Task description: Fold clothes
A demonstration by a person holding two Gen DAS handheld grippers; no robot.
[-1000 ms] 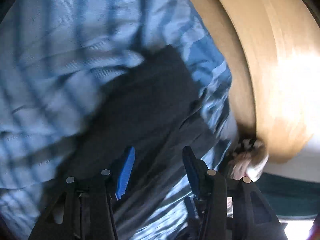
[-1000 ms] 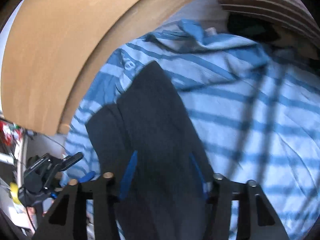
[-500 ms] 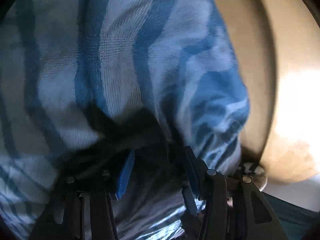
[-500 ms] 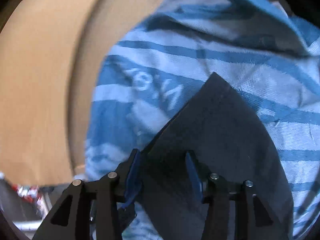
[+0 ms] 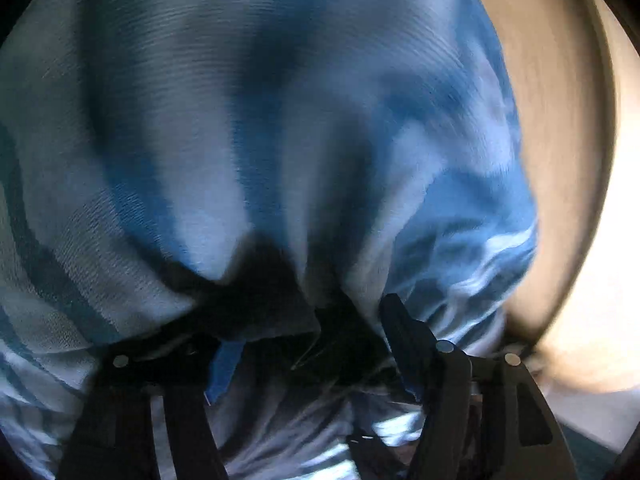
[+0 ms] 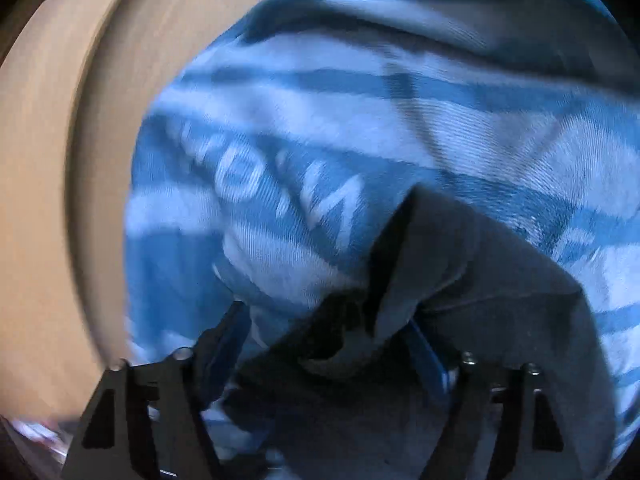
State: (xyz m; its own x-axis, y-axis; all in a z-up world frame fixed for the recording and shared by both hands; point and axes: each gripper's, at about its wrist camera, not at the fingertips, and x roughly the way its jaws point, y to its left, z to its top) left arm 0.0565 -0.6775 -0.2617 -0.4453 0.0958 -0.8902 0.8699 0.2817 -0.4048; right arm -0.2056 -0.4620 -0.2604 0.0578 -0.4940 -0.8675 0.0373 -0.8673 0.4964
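A dark garment (image 6: 500, 280), charcoal to near-black, matte and fine in weave, is seen lying on a blue-and-white striped cloth (image 6: 400, 128), which itself is spread over a pale wooden worktop (image 6: 48, 200) with a rounded edge. In the right wrist view a corner of the dark garment is folded into a pointed flap with a sharp dark crease, and it rises between the blue-padded fingers of the right tongs (image 6: 332, 344). The fingers are set apart with the dark fabric bunched between them; whether the fabric is actually pinched cannot be told.

In the left wrist view the striped cloth (image 5: 280, 120) is shown very close and blurred, billowing over the left tongs (image 5: 316, 344). A small dark fold of the garment (image 5: 272, 280) is seen just above the blue pads, partly covered by the striped cloth. The left fingers stand apart with fabric between them, and a firm grip cannot be confirmed.

White lettering is woven into a blue band of the striped cloth in the right wrist view; it is seen upside down and smeared, and cannot be read with certainty. The cloth has a ribbed, twill-like texture. The worktop (image 5: 560, 120) appears smooth and light tan.
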